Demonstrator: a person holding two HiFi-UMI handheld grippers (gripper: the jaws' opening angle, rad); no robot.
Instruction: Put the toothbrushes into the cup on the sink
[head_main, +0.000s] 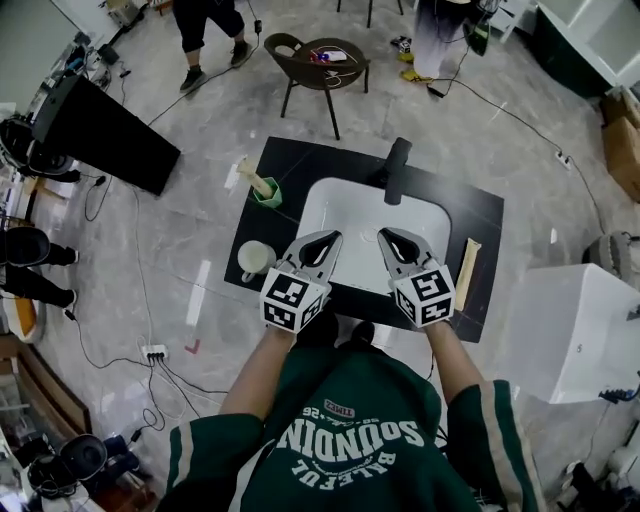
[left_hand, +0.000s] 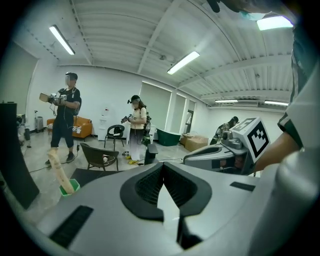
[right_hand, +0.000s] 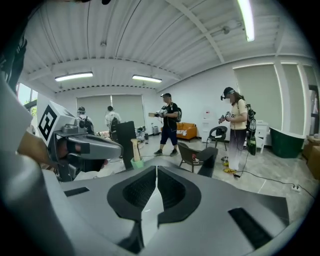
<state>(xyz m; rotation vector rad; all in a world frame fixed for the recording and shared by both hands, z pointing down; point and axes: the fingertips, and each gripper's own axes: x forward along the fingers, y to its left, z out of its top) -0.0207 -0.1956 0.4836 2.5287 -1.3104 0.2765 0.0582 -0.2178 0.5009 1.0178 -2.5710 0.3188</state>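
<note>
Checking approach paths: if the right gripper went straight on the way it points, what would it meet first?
Probably the sink basin: the right gripper, shut and tilted down, aims left of the faucet. Depth is unclear.

This is a big open robotics lab or test hall, not a real bathroom: the white sink (head_main: 322, 196) sits in a lone black worktop (head_main: 285, 168) standing free on a pale marble-look floor (head_main: 200, 210), with loose cables (head_main: 497, 108) and a power strip (head_main: 155, 352) around it. Strip lights (left_hand: 184, 62) run along a ribbed white ceiling (left_hand: 125, 35). 2 other people (left_hand: 65, 117) stand holding devices, near a chair (head_main: 315, 60), an orange sofa (left_hand: 81, 127) and cardboard boxes (head_main: 622, 140).
</note>
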